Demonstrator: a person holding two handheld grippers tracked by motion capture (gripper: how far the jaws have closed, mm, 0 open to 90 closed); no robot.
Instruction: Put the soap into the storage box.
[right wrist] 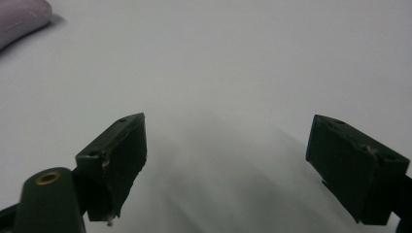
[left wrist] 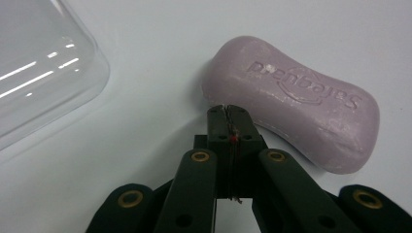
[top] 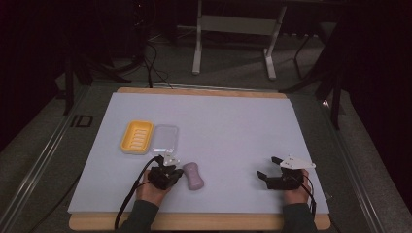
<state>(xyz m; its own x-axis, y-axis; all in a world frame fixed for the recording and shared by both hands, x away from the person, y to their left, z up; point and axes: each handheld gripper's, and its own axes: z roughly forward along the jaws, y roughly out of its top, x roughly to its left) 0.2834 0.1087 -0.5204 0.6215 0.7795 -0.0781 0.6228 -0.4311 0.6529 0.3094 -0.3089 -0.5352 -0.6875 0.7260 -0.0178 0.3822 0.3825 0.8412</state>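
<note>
While the left gripper (left wrist: 228, 112) is held with jaws pressed together just beside the lilac oblong soap bar (left wrist: 296, 99), the right gripper (right wrist: 252, 160) is kept well apart, jaws spread, over the pale table sheet (top: 233, 126).

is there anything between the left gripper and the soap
Nothing visible. The left gripper, jaws shut, sits right beside the purple soap on bare table. The clear lid lies off to the other side, out of the way.
</note>
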